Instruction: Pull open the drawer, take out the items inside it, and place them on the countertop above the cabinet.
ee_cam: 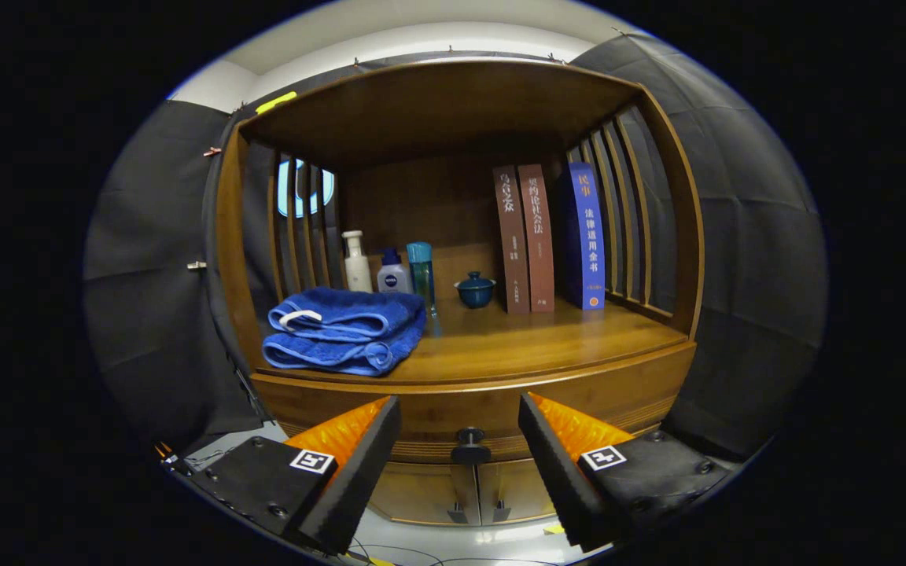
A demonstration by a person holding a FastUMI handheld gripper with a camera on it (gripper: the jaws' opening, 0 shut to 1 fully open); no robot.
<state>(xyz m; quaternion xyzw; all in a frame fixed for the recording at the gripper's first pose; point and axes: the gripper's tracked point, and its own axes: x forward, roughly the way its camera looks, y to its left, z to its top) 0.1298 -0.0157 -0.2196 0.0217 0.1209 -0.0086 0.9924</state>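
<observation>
Your gripper hangs with its fingers spread wide, nothing between them but air, and the drawer knob sits in that gap, low in the centre of the frame and a little beyond the fingertips. The drawer is closed, so whatever it holds is hidden; the step in hand is to get hold of that knob.

Move straight forward and keep the knob centred between the two fingers, so both pads meet it at once rather than one pushing it aside. Close only when the knob is well between the pads, not at their very tips; it looks small and rounded, so a shallow pinch would likely slip off as you pull. Then draw back level, square to the drawer front, since a slanted pull may bind the drawer.

The countertop lies just above, in the middle of the frame. Its left side holds a folded blue towel, with bottles, a lidded cup and books further back. The bare wood toward the right front looks the easiest place to set things.
</observation>
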